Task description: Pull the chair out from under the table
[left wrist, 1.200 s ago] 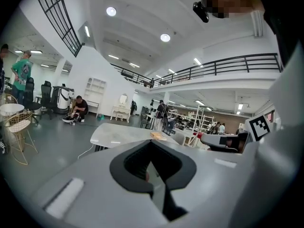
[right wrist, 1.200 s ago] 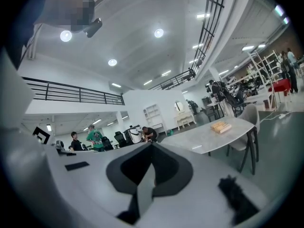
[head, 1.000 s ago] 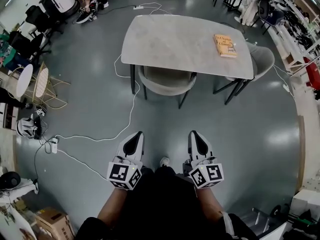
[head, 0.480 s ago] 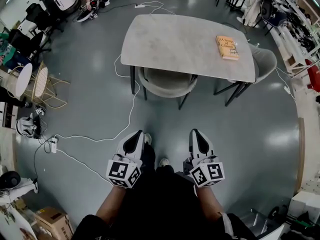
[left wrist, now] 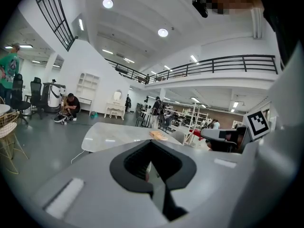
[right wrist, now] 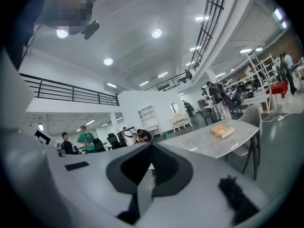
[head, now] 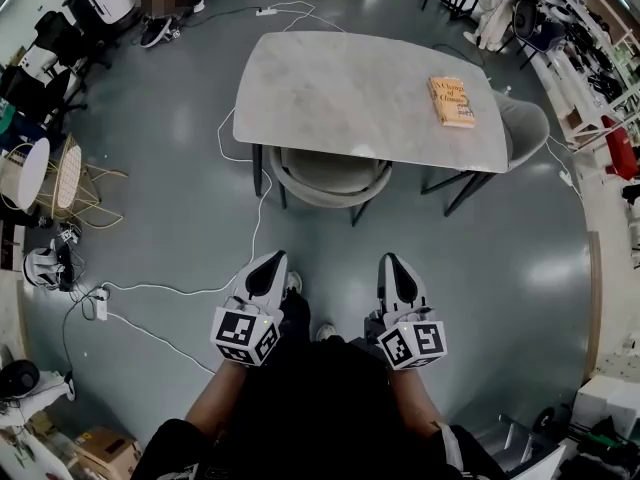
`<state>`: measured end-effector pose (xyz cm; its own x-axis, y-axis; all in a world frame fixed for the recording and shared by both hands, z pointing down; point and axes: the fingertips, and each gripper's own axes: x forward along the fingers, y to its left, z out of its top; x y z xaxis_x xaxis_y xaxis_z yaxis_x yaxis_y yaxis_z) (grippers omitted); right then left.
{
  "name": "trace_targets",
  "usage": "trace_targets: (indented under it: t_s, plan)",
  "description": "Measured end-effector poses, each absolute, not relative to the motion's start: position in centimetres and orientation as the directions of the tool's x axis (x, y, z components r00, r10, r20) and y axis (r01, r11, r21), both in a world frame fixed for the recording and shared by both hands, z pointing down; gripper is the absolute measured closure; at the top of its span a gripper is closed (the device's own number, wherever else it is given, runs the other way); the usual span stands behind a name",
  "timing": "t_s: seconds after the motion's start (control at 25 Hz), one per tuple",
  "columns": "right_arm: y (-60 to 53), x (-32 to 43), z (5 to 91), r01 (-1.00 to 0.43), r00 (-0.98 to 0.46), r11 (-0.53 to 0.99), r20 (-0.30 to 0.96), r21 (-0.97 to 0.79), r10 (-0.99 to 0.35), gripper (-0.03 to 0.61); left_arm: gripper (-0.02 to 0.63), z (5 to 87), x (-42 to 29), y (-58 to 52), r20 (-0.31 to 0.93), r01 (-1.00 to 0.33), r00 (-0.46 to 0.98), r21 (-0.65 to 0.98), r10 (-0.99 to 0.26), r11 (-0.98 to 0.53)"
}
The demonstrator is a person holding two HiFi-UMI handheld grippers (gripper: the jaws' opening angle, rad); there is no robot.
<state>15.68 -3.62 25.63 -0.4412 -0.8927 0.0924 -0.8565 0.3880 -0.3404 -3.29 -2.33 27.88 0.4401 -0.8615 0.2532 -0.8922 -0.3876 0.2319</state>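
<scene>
The chair (head: 330, 180) is tucked under the desk's (head: 340, 78) near edge. The left gripper (head: 270, 264) and right gripper (head: 392, 266), well short of the desk, have jaws closed on nothing. Unopened, they'd likely just bump the backrest, and the cable (head: 258, 230) beside the desk could snag a chair leg.

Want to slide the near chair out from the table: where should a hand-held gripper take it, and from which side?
On the near chair, grip the top rim of its curved back, at the middle, coming from the person's side. The seat is tucked under the table; only the back juts past the near edge, so it is likely the one reachable part.
</scene>
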Motion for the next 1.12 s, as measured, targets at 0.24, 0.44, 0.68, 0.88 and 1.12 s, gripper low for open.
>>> trace_targets:
  t_s: [0.24, 0.44, 0.68, 0.88, 1.12]
  plan:
    - [-7.1, 13.8, 26.7, -0.869, -0.417, 0.356, 0.123, -0.343, -0.9, 0.563, 0.607, 28.5, -5.0, -6.5, 0.268, -0.88, 0.467, 0.237, -0.843, -0.413]
    - [-10.3, 12.3, 27.5, -0.878, -0.403, 0.335, 0.151, -0.342, -0.902, 0.563, 0.606, 29.4, -6.3, -9.8, 0.287, -0.867, 0.491, 0.25, -0.822, -0.431]
    - [-13.0, 10.5, 28.9, -0.888, -0.388, 0.311, 0.19, -0.338, -0.902, 0.563, 0.606, 31.6, -7.7, -13.0, 0.326, -0.846, 0.527, 0.292, -0.785, -0.446]
    - [-15.1, 10.0, 30.1, -0.895, -0.374, 0.289, 0.215, -0.34, -0.902, 0.563, 0.606, 33.0, -7.9, -15.4, 0.35, -0.835, 0.548, 0.289, -0.76, -0.469]
    - [-17.0, 8.9, 31.9, -0.894, -0.373, 0.274, 0.253, -0.354, -0.893, 0.563, 0.606, 35.5, -8.1, -17.7, 0.4, -0.818, 0.576, 0.283, -0.713, -0.502]
